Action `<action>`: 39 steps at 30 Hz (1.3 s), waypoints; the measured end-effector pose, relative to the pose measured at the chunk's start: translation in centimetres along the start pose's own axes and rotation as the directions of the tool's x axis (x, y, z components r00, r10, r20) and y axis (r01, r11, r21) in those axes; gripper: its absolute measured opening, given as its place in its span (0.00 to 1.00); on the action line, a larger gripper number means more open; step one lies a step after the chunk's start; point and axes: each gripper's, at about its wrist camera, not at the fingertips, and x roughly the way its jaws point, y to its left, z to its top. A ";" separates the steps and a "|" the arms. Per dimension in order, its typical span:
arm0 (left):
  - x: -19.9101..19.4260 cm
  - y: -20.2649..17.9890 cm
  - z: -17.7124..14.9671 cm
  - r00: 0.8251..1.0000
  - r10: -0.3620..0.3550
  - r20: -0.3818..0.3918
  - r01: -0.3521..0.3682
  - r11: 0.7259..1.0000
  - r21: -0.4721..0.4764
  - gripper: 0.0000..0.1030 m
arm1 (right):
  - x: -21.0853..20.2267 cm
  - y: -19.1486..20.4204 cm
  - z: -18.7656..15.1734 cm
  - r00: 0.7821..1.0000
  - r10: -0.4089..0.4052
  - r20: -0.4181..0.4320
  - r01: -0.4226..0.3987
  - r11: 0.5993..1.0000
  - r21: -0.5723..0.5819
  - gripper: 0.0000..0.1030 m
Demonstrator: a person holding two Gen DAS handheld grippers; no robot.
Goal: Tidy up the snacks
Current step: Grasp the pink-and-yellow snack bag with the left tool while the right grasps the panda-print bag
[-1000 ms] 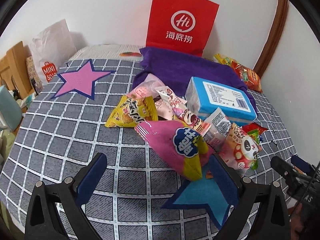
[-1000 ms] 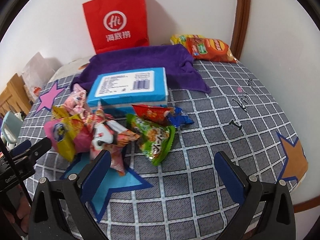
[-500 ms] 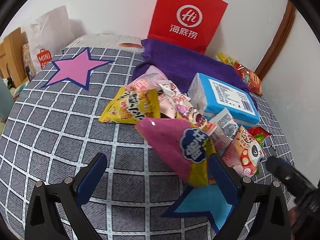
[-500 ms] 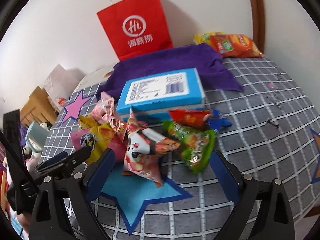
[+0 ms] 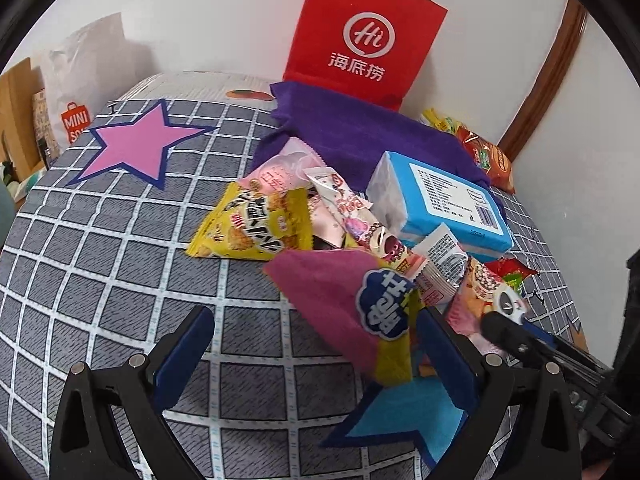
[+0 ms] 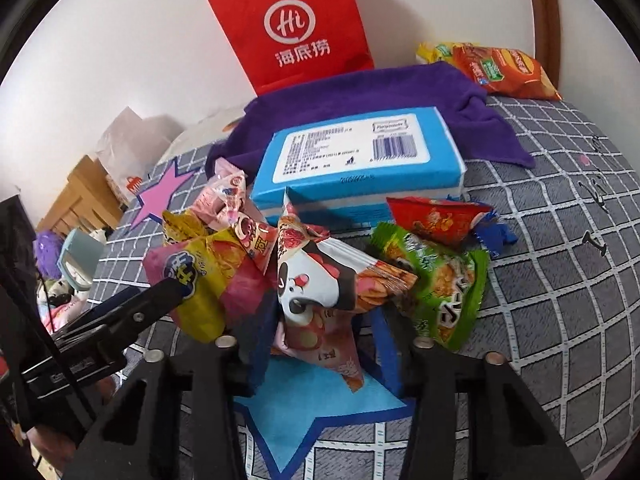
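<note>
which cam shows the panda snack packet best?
Right wrist: the panda snack packet sits centre frame, face print clear, between the closing right gripper. Left wrist catches only a sliver of it at the far right, behind other packets.

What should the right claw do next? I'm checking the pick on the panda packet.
Probably finish closing, then lift. The right claw is closing with the panda packet's lower end between its pads, over the blue star. The pink bag and green bag press close, so lift slowly.
</note>
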 end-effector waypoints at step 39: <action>0.0 -2.5 1.1 0.998 -0.023 -0.060 0.024 1.000 0.013 0.42 | -3.2 -8.6 -2.9 0.993 -0.118 -0.015 0.118 0.993 0.020 0.37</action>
